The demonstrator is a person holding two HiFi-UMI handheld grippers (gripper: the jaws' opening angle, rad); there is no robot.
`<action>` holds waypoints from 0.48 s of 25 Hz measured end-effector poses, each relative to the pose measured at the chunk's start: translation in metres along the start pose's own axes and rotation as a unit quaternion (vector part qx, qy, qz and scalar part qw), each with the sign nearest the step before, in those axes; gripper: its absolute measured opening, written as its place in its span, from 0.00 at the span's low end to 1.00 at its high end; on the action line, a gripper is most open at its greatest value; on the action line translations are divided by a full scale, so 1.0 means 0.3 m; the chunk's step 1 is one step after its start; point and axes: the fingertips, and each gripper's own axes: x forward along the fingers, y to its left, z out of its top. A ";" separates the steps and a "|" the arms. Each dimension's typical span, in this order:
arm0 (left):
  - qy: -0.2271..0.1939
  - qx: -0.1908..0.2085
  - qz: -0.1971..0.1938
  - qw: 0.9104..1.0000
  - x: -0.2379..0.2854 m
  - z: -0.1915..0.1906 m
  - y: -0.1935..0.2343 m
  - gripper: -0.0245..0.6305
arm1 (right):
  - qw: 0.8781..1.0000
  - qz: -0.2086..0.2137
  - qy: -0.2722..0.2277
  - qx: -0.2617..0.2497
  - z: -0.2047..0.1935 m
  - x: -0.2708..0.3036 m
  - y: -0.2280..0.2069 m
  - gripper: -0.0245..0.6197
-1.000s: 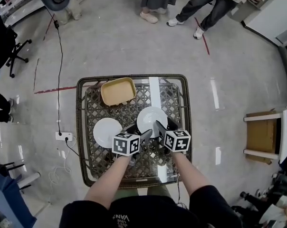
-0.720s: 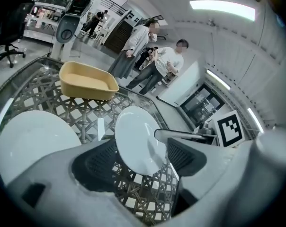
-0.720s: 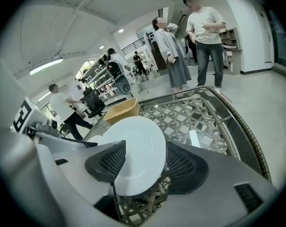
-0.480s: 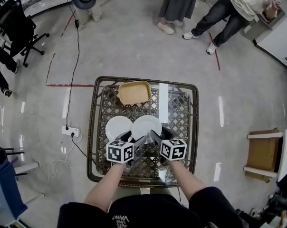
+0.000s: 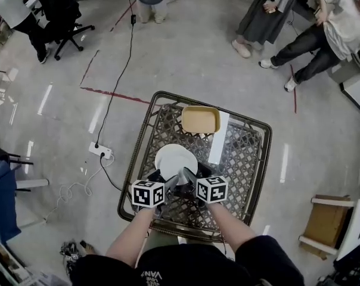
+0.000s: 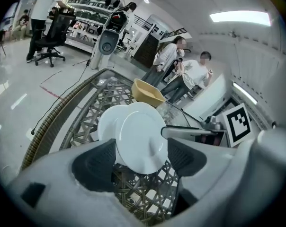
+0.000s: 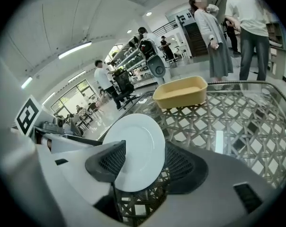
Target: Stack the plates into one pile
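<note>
On table (image 5: 242,159), left side | right gripper (image 7: 147,161) clamped on tilted plate (image 7: 136,145) over lower plate (image 6: 106,124), contact unclear | left gripper (image 6: 140,161) wide apart, empty | advice: level it, centre rims, lower gently, then release.

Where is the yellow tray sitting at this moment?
In the head view, the yellow tray sits at the far edge of the table, near its middle, beyond the white plates and clear of them.

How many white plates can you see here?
2. The held plate sits in the right gripper, partly over the lower plate lying on the table. None seems hidden.
</note>
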 end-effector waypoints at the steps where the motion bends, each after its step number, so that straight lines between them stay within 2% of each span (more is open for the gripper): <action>1: 0.000 -0.003 0.005 1.000 -0.005 -0.002 0.020 0.56 | 1.000 0.003 0.003 -0.004 0.002 0.017 0.013 0.43; 6: -0.001 -0.013 0.023 1.000 -0.014 0.008 0.089 0.56 | 1.000 0.010 0.014 -0.021 0.026 0.084 0.056 0.43; 12: 0.011 -0.012 0.025 1.000 0.018 0.015 0.114 0.56 | 0.999 0.001 0.022 -0.034 0.040 0.122 0.044 0.43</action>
